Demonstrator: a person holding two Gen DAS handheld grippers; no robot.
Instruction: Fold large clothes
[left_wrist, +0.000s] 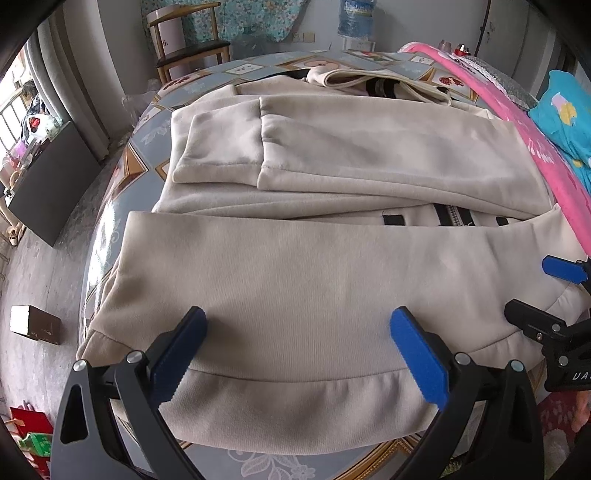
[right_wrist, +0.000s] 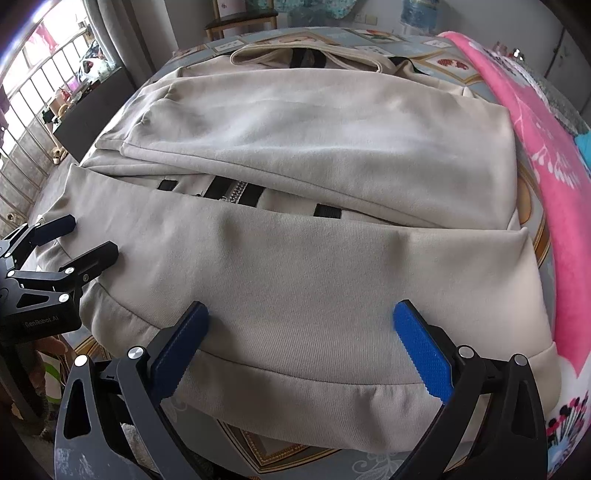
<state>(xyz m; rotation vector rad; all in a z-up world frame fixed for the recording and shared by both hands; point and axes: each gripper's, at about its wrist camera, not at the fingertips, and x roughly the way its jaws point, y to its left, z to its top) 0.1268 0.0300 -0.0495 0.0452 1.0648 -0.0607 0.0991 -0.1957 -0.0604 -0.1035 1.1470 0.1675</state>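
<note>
At the far left of the left wrist view a small cardboard box (left_wrist: 35, 324) sat on the grey floor, well apart from the worktop (left_wrist: 122, 177) with its patterned blue covering. A wooden chair (left_wrist: 186, 46) stood beyond the worktop's far edge. The beige zip jacket (left_wrist: 295, 266) lay spread across the worktop, filling most of it; both sleeves were folded across the body, and a strip of black trim and zipper (left_wrist: 452, 218) showed between the upper sleeve fold and the lower panel. The left tongs (left_wrist: 297, 341) hung released, blue pads wide apart, over the ribbed hem near the jacket's left side, gripping nothing. In the right wrist view the right tongs (right_wrist: 301, 338) were likewise released, their pads spread above the hem further right, with no cloth between them. Just beside the jacket's right edge a pink blanket (right_wrist: 546, 155) ran along the worktop, and beyond it, in the left wrist view, lay a turquoise cloth (left_wrist: 565, 118) with a printed pattern
</note>
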